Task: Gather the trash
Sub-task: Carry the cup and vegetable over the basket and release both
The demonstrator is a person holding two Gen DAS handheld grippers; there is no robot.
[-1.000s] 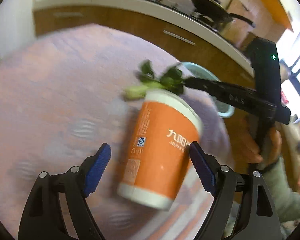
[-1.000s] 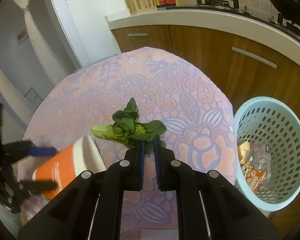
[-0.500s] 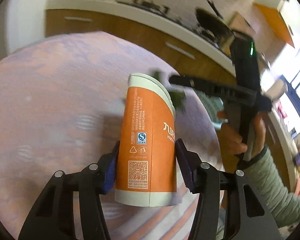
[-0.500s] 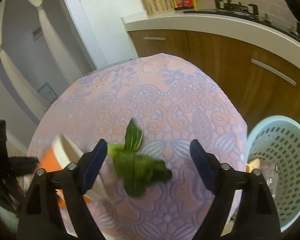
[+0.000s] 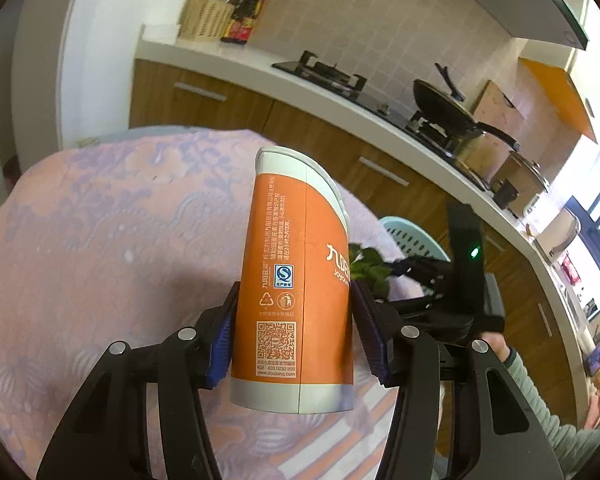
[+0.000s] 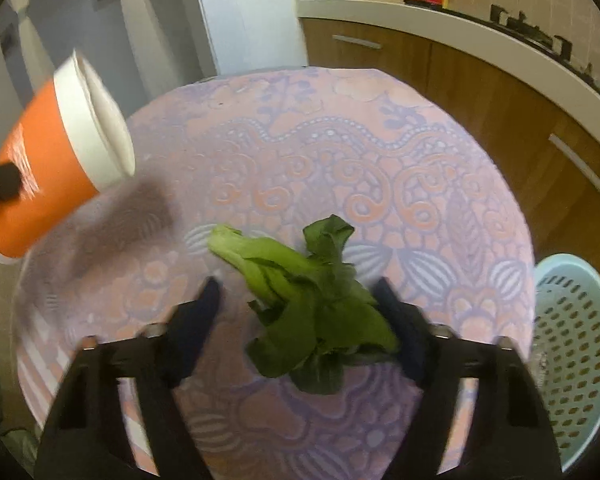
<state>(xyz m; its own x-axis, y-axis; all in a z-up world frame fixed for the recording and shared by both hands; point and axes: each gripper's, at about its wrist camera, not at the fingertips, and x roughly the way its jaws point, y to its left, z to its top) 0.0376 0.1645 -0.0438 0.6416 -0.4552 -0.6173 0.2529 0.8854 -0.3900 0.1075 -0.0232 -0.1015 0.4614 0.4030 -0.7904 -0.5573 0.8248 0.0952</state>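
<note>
My left gripper [image 5: 296, 340] is shut on an orange paper cup [image 5: 296, 304] with white rims and holds it lifted above the round table. The cup also shows at the left of the right wrist view [image 6: 56, 152], tilted in the air. My right gripper [image 6: 300, 304] is open, its jaws wide on either side of a bunch of green leafy vegetable [image 6: 300, 284] lying on the patterned pink-purple tablecloth [image 6: 340, 152]. The greens peek out behind the cup in the left wrist view [image 5: 370, 266].
A light-blue perforated trash basket [image 6: 576, 340] stands on the floor at the table's right edge; its rim shows in the left wrist view [image 5: 408, 232]. A wooden kitchen counter [image 6: 500, 80] with a stove and pan [image 5: 444, 112] runs behind.
My left gripper closed on the cup and lifted it off the table. My right gripper opened and the greens now lie between its wide jaws on the cloth.
</note>
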